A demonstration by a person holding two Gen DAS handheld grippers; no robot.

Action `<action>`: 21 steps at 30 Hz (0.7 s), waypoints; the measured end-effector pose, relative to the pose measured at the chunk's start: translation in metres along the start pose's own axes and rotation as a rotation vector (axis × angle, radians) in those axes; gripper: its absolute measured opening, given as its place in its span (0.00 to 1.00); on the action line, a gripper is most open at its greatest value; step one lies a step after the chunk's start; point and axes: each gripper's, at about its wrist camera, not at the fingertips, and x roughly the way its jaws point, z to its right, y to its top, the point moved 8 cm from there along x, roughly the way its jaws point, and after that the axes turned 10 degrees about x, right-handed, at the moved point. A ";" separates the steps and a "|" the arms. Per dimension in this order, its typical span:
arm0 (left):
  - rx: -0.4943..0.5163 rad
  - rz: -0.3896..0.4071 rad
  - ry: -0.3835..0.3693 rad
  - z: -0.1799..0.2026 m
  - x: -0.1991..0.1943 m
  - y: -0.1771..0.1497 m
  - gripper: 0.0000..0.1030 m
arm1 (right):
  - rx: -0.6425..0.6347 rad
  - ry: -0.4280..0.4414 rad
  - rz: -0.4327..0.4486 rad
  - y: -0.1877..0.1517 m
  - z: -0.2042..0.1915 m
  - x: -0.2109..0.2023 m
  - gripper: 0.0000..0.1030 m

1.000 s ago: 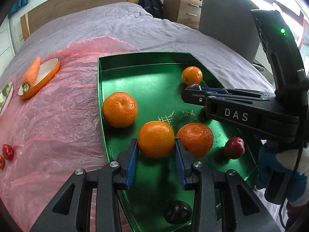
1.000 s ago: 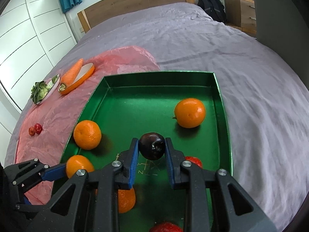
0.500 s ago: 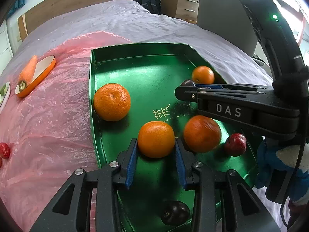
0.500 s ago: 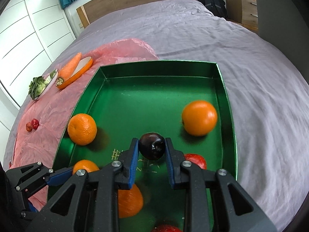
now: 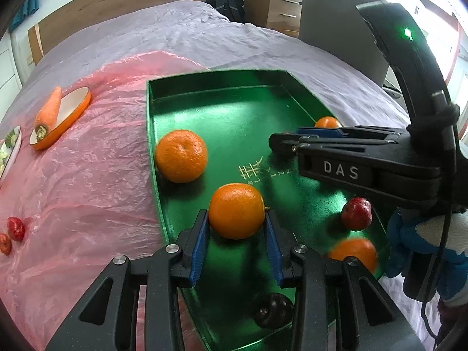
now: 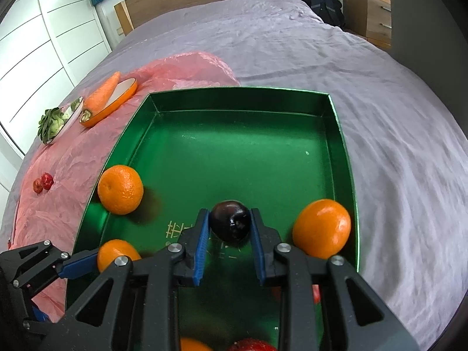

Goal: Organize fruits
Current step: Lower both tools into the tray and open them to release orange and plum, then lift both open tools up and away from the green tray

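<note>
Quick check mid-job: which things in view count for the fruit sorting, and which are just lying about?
Job:
green tray
orange in left gripper
dark plum between right gripper fingers, jaws just opening
loose oranges
red fruit

Lying about:
carrot on orange dish
greens
backpack
</note>
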 end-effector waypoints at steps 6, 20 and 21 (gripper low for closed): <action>-0.003 0.025 0.023 -0.004 -0.023 0.004 0.43 | 0.024 -0.011 0.019 -0.001 0.004 -0.016 1.00; -0.047 0.122 0.073 -0.013 -0.102 0.001 0.43 | 0.148 -0.024 0.148 0.005 0.033 -0.112 1.00; -0.049 0.123 0.076 -0.014 -0.107 0.000 0.43 | 0.152 -0.026 0.156 0.005 0.034 -0.119 1.00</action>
